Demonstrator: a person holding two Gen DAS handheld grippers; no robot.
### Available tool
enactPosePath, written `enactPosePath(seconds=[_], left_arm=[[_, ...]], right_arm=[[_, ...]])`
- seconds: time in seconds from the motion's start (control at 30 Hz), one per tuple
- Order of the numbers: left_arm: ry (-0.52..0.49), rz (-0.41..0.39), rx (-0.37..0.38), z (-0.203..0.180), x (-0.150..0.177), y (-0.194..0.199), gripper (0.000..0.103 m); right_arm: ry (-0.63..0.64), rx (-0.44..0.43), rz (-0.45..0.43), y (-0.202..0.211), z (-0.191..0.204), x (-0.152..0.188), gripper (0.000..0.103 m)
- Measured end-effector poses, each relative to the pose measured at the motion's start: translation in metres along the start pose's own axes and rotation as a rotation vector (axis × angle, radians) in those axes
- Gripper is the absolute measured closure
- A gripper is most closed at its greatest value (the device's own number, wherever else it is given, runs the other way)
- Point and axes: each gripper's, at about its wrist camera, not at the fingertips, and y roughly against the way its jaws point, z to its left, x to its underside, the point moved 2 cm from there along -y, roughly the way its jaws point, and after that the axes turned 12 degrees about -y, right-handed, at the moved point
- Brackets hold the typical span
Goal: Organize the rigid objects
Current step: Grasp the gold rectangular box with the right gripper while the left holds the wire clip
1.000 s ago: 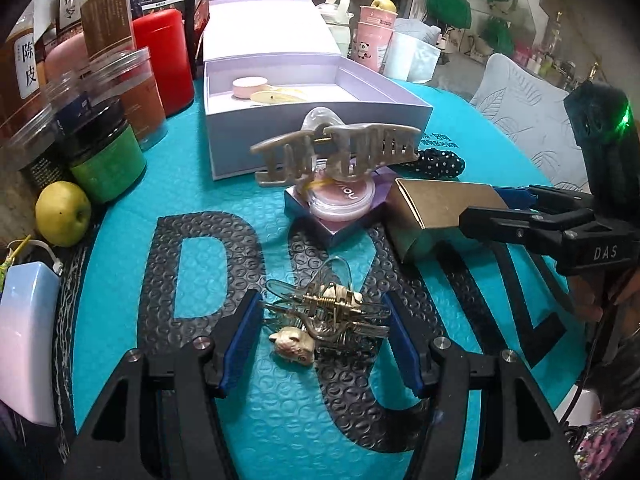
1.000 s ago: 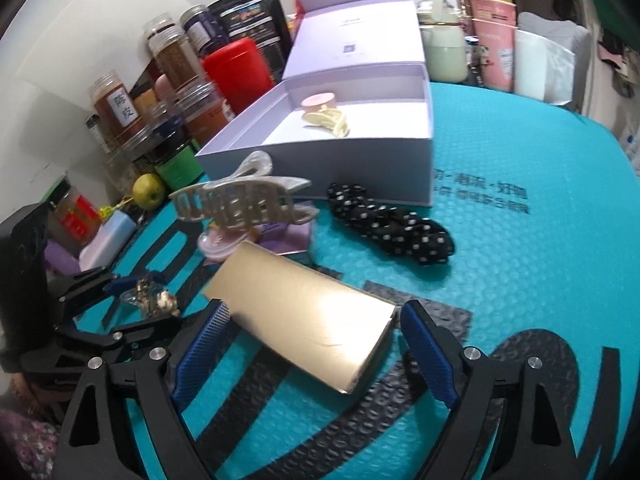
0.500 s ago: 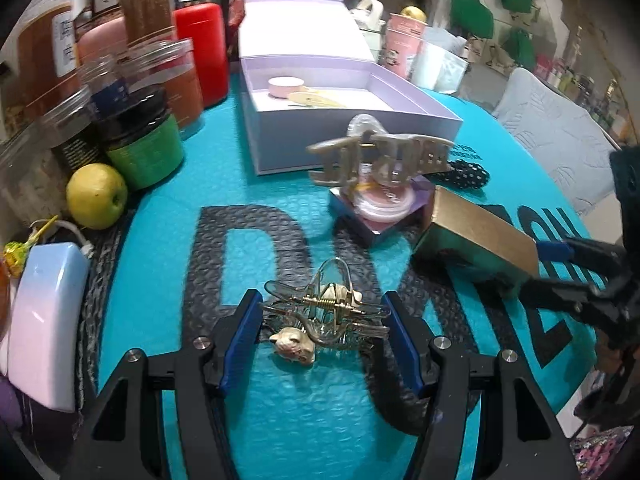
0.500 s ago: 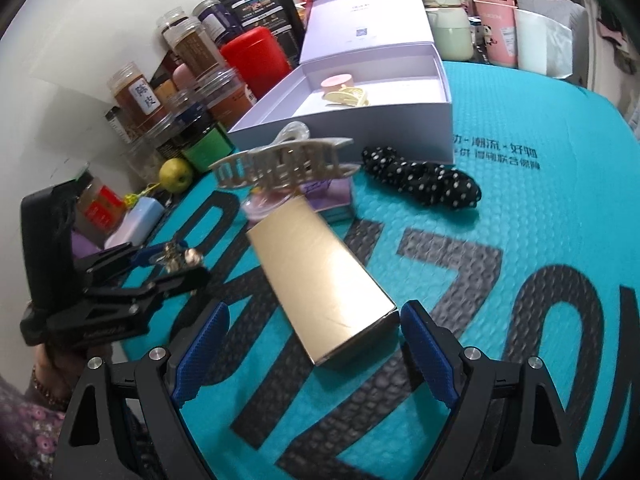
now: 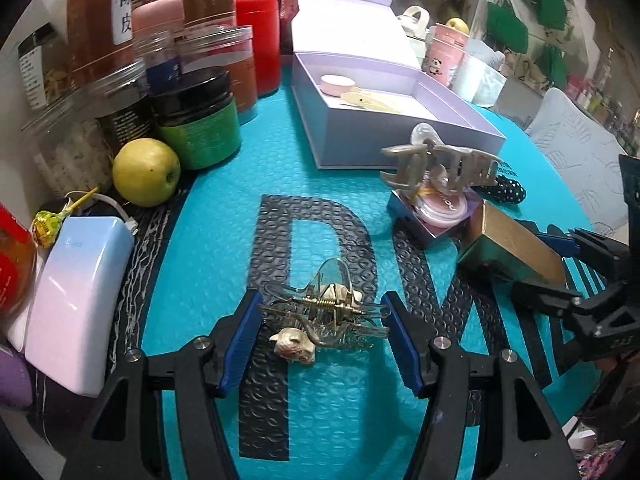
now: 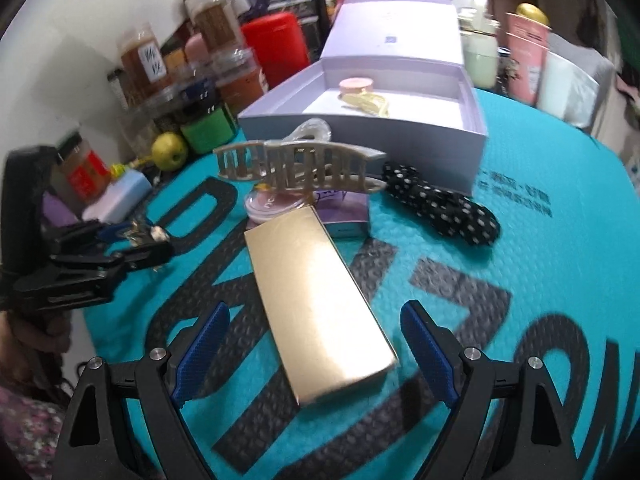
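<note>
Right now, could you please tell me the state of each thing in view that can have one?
Lavender gift box: lid open, holding a pink round case and a yellow hair clip.
Wire hair claw: lying on the mat between the pads.
Left gripper: open around the claw.
Gold box: closed, flat on the mat.
Right gripper: open, straddling the gold box.
Beige claw clip: closed, atop the compact.

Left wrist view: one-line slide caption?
Left tool straddles a wire hair clip on the teal mat, lavender box beyond.

both wrist views look low and close across the teal bubble-textured surface (image 5: 208, 208), sharing the open lilac cardboard box (image 5: 400, 140) (image 6: 360, 128).
</note>
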Motion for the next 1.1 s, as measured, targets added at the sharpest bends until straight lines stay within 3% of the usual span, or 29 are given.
enactPosePath(seconds=[0.13,0.23,0.27,0.67,0.83,1.1], left_arm=[[0.022,-0.003,-0.001,0.002,0.0,0.0,0.042],[0.022,-0.001,-0.014,0.001,0.001,0.0,0.042],[0.02,0.0,-0.018,0.0,0.001,0.0,0.042],[0.0,-0.006,0.012,-0.015,-0.003,0.004,0.042],[-0.001,-0.016,0.051,-0.025,-0.008,0.008,0.042],[-0.033,-0.047,0.047,-0.042,-0.014,0.021,0.042]], right_arm=[[0.068,0.006,0.023,-0.012,0.009,-0.004,0.022],[0.097,0.063,0.035,-0.02,0.011,-0.003,0.043],[0.095,0.083,0.017,-0.02,0.011,-0.003,0.058],[-0.041,0.052,0.026,0.001,-0.005,0.008,0.059],[-0.053,0.057,0.006,0.015,-0.005,0.013,0.06],[-0.048,0.057,-0.026,0.036,-0.003,0.02,0.06]])
